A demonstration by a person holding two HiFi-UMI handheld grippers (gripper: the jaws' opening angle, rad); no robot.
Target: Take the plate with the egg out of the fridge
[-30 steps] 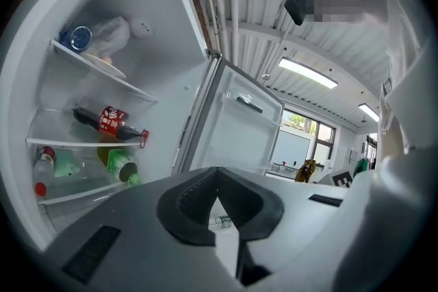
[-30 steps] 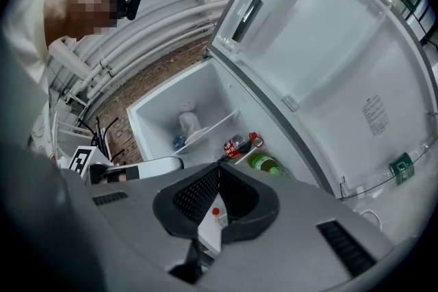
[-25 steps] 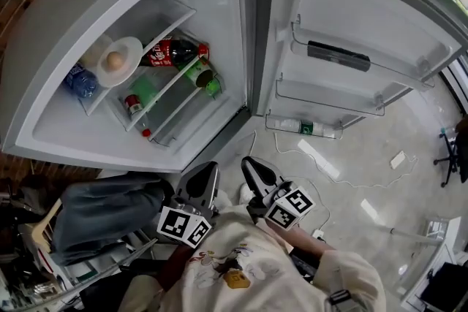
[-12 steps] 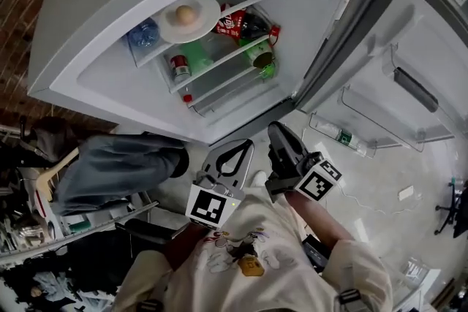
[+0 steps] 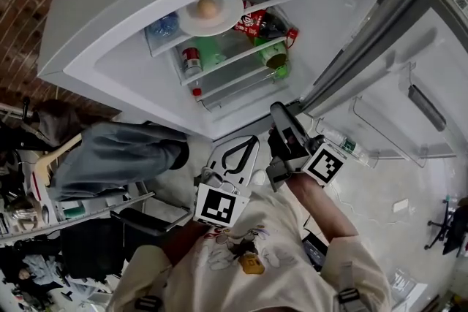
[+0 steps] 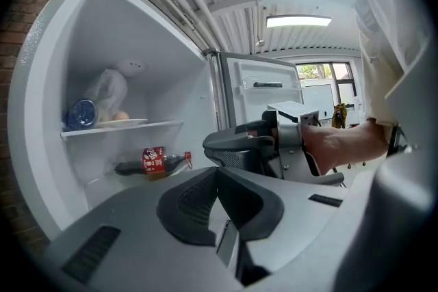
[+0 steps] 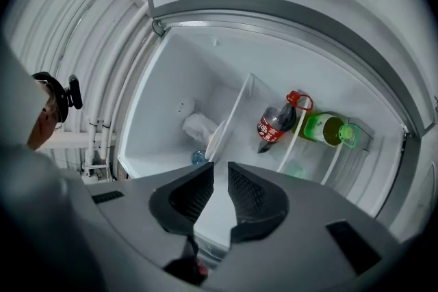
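Left claw: tips together, empty. Right claw: narrow slit between the jaws, empty. Both are low before the open fridge, not touching it. Plate with egg sits on the top shelf, just beside the cola bottle.

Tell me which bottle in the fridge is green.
The green bottle with the green cap, lying near the dark cola bottle, which has a red label and red cap.
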